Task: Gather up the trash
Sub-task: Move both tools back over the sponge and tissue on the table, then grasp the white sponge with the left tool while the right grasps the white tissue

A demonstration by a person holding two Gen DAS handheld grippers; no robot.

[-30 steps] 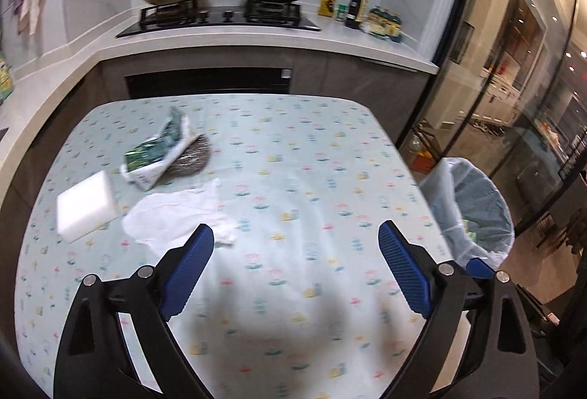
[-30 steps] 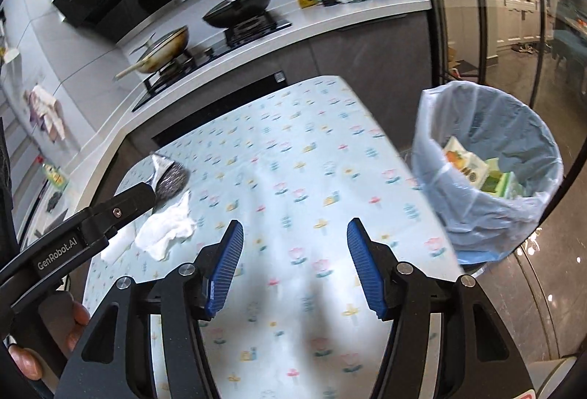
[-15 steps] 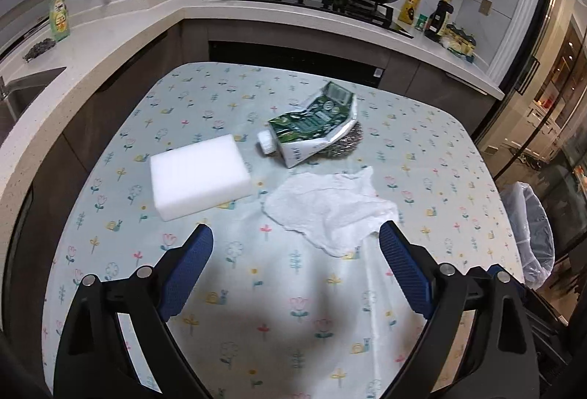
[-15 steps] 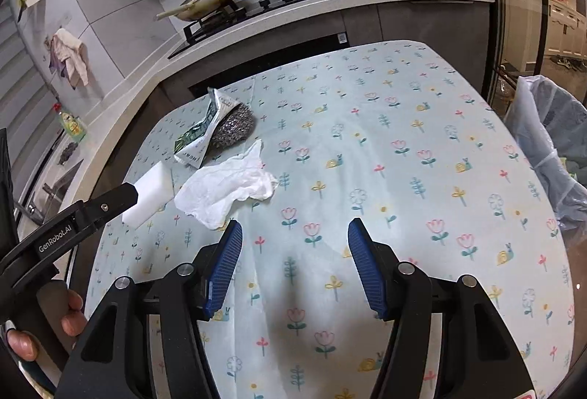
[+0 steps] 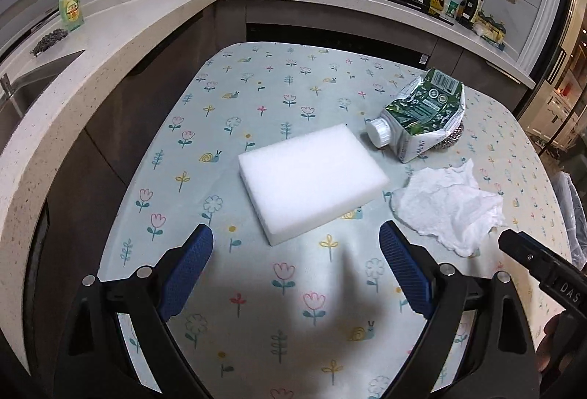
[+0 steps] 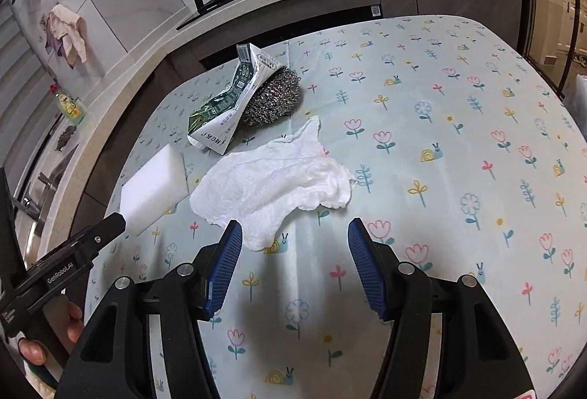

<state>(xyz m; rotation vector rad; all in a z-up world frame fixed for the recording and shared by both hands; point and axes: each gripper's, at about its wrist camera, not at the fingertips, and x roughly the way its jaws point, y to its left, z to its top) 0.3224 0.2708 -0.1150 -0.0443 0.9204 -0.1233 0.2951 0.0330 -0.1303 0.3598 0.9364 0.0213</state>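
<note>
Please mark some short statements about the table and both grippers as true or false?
1. The carton leans on the scourer. True.
2. The right gripper grips the tissue. False: it is open and holds nothing.
3. The sponge lies between carton and tissue. False: it lies to one side of both.
4. The left gripper is open and empty. True.
5. The carton's cap is off. False: it is on.

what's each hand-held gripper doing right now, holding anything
Left hand-held gripper: open, empty, facing the white sponge.
Right hand-held gripper: open, empty, just short of the crumpled tissue.
</note>
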